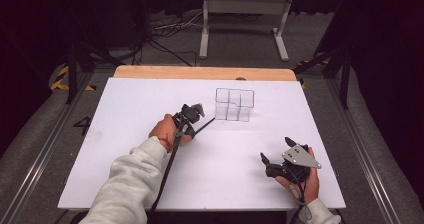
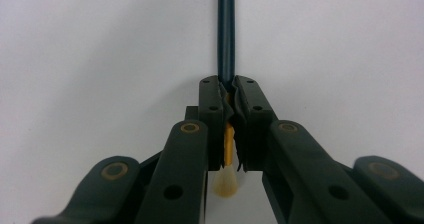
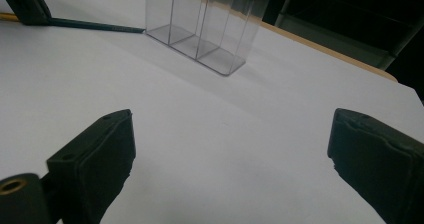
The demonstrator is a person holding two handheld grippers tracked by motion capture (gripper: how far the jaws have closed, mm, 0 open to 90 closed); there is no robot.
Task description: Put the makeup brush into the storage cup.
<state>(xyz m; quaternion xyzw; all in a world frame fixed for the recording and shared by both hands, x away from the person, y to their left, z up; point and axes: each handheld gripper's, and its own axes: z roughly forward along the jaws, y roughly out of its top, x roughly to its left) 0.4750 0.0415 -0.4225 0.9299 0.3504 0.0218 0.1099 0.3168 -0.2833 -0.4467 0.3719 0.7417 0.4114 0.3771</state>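
A dark pencil [image 2: 226,34] with a yellow rear end lies flat on the white table [image 1: 150,174]. My left gripper [image 2: 228,91] is shut on it near that yellow end. In the high view the pencil [image 1: 205,126] runs from the left gripper [image 1: 190,133] towards a clear plastic organizer [image 1: 234,104] with several compartments, and its tip stops just short of it. The right gripper view has the pencil [image 3: 95,25] and the organizer [image 3: 205,24] at the top. My right gripper [image 1: 276,150] rests at the table's near right, open, nothing between its pads [image 3: 100,149].
A wooden strip [image 1: 200,73] borders the table's far edge. Beyond it, a white metal frame [image 1: 245,14] and cables lie on the floor. Bare white surface stretches between the two grippers and along the near edge.
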